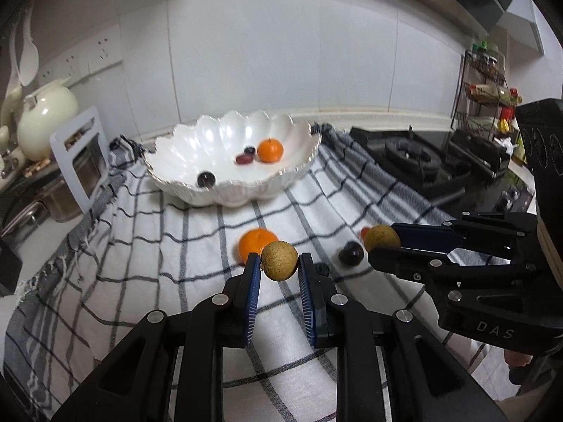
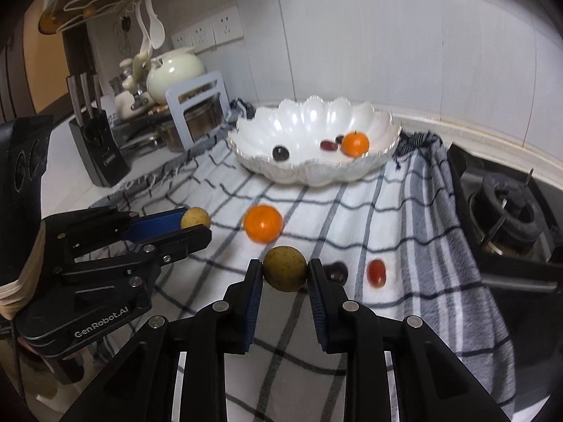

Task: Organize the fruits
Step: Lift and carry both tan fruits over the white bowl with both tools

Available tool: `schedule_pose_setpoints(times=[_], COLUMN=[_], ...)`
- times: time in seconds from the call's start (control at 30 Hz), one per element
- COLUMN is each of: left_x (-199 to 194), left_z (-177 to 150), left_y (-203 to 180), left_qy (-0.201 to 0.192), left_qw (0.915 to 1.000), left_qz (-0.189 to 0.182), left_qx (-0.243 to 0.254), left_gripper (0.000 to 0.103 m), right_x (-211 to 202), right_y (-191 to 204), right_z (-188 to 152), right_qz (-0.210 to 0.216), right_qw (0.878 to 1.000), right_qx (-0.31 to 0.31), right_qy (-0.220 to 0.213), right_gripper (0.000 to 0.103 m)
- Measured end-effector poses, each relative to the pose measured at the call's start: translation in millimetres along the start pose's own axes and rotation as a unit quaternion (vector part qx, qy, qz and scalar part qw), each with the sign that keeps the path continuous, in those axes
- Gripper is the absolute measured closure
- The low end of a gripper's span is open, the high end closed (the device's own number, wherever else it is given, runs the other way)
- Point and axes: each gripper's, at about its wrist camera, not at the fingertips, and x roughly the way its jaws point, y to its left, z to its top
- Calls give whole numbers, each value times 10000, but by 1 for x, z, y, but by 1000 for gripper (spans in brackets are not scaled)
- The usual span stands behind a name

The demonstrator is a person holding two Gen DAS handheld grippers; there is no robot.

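Between the jaws of the left gripper [image 1: 279, 262] and right gripper [image 2: 285, 270] alike sits one small tan fruit [image 1: 279, 260] — clamped across its middle — judged light, thin-shelled, inclined to roll.

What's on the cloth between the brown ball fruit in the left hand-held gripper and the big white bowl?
An orange lies on the checked cloth just beyond the left hand-held gripper; past it the cloth is bare up to the white bowl. The left wrist view shows this.
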Motion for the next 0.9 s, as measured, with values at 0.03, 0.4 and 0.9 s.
schedule_pose_setpoints(times=[0.03, 0.4, 0.9], left_x=[-3, -25, -28], left_z=[3, 30, 71], left_y=[0, 2, 18], left_qy=[-56, -545, -937], left_qw=[10000, 9983, 9939], left_qz=[12, 186, 499], left_qx=[-29, -55, -297], left_gripper=[80, 80, 80], right_x=[-3, -23, -24], right_y=[0, -1, -9], right_z=[3, 34, 82], right_qz=[-13, -212, -245], right_qw=[10000, 9971, 9912], right_qx=[-11, -280, -229], right_qy=[-65, -679, -1284], right_gripper=[75, 75, 75])
